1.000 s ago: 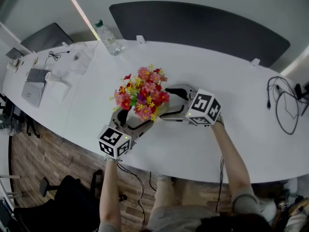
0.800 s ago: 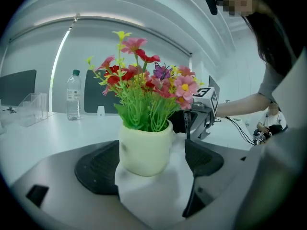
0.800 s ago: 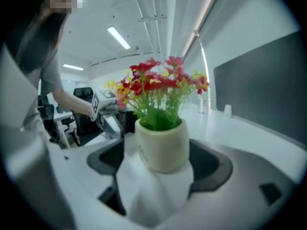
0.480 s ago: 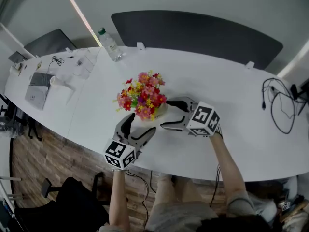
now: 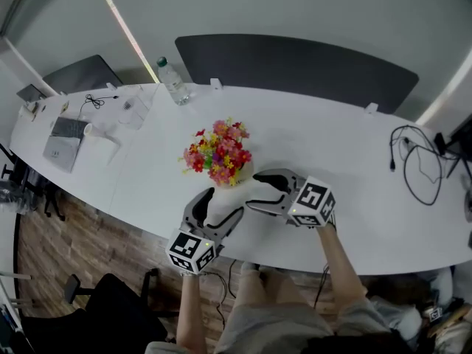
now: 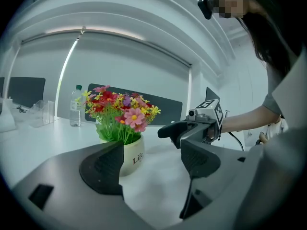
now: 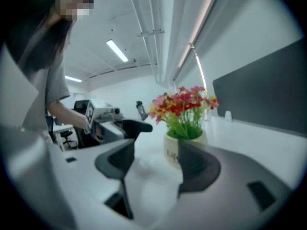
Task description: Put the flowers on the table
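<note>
A white pot of red, pink and yellow flowers stands upright on the white table. Both grippers are back from it, toward the table's near edge. My left gripper is open, its jaws have just been closing and nothing is between them; its own view shows the pot beyond its left pad. My right gripper is open too, jaws also just closing on nothing. In the right gripper view the pot stands ahead of its pads, apart from them.
A water bottle stands at the far edge. Papers, a clear box and a laptop lie at the table's left end, and cables at the right. A dark panel runs behind the table. A black chair stands below left.
Both grippers have drawn back from the pot toward the near table edge, and their jaws have narrowed. The pot stays standing on the table, free of both.
</note>
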Demonstrator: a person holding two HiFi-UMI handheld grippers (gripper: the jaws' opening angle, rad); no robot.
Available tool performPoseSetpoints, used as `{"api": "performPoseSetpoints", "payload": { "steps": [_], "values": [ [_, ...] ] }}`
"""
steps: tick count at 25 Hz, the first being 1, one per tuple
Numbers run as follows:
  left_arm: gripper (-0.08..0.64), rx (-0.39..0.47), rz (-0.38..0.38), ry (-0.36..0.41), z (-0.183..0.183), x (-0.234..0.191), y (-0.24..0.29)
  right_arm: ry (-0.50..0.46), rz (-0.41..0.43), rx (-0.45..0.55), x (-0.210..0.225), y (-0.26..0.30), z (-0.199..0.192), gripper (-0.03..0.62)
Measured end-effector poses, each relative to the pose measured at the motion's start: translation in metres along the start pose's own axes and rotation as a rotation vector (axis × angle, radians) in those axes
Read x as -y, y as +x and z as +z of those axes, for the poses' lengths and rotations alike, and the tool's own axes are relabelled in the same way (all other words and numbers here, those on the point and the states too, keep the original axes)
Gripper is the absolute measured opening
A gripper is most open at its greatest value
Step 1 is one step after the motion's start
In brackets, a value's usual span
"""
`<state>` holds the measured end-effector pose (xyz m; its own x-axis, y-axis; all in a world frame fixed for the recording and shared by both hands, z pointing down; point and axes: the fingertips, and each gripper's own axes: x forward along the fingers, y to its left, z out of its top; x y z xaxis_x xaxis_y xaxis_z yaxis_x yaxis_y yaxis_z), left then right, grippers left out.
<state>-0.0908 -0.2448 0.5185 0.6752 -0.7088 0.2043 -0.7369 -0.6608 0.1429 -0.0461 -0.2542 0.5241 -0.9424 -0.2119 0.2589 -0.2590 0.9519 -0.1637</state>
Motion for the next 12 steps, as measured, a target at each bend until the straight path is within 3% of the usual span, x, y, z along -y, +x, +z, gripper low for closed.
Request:
{"api": "performPoseSetpoints", "payload": {
  "steps": [12],
  "values": [
    [0.338,0.056,-0.009,-0.002,0.029,0.034,-0.021,0.055,-0.054,0.138,-0.035,-0.022,0.033,0.211]
  ]
}}
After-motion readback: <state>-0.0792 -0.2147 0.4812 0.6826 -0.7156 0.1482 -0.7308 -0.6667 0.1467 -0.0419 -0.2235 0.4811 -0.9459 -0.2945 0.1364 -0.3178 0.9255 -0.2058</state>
